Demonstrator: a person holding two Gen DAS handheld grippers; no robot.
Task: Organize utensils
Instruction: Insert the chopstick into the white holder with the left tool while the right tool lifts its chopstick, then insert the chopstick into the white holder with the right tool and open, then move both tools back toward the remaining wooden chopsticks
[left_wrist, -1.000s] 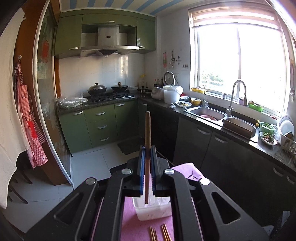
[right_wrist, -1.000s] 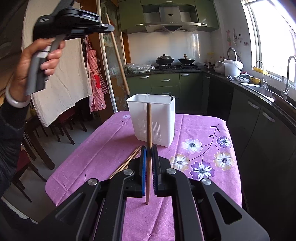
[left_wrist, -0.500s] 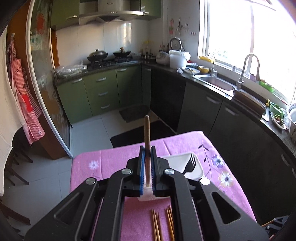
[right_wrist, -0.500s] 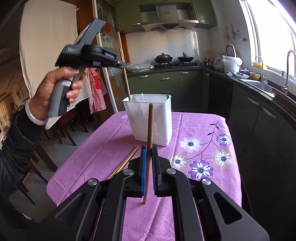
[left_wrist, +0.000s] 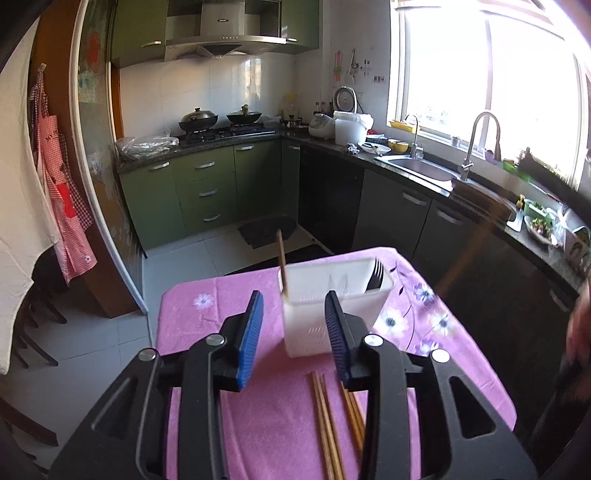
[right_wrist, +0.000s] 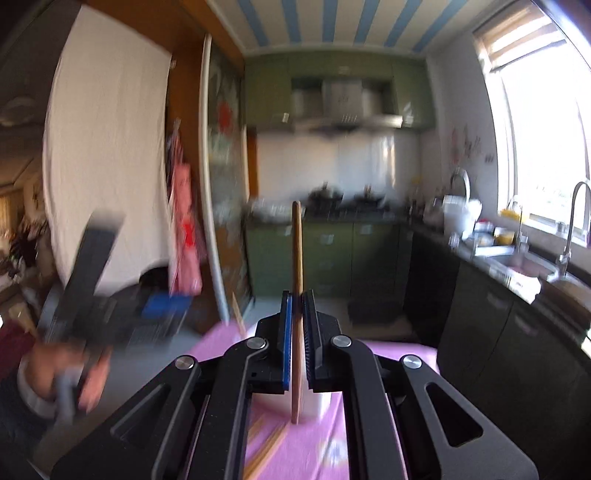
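A white plastic utensil holder (left_wrist: 332, 306) stands on the purple flowered tablecloth (left_wrist: 266, 417). A wooden chopstick (left_wrist: 282, 263) stands in its left end and black forks (left_wrist: 376, 275) in its right end. My left gripper (left_wrist: 294, 332) is open and empty, just before the holder. Several loose wooden chopsticks (left_wrist: 328, 424) lie on the cloth below it. My right gripper (right_wrist: 296, 334) is shut on an upright wooden chopstick (right_wrist: 296, 266), above the holder (right_wrist: 314, 404). The right view is blurred; the left gripper (right_wrist: 110, 306) shows at its left.
Dark and green kitchen cabinets (left_wrist: 391, 206) with a sink (left_wrist: 417, 166) run along the right and back. A stove with pots (left_wrist: 218, 122) is at the back. Aprons (left_wrist: 62, 192) hang at the left. Tiled floor (left_wrist: 177, 269) lies beyond the table.
My left gripper has opened and let its chopstick go into the holder's left end. My right gripper has lifted and moved over the holder with its chopstick.
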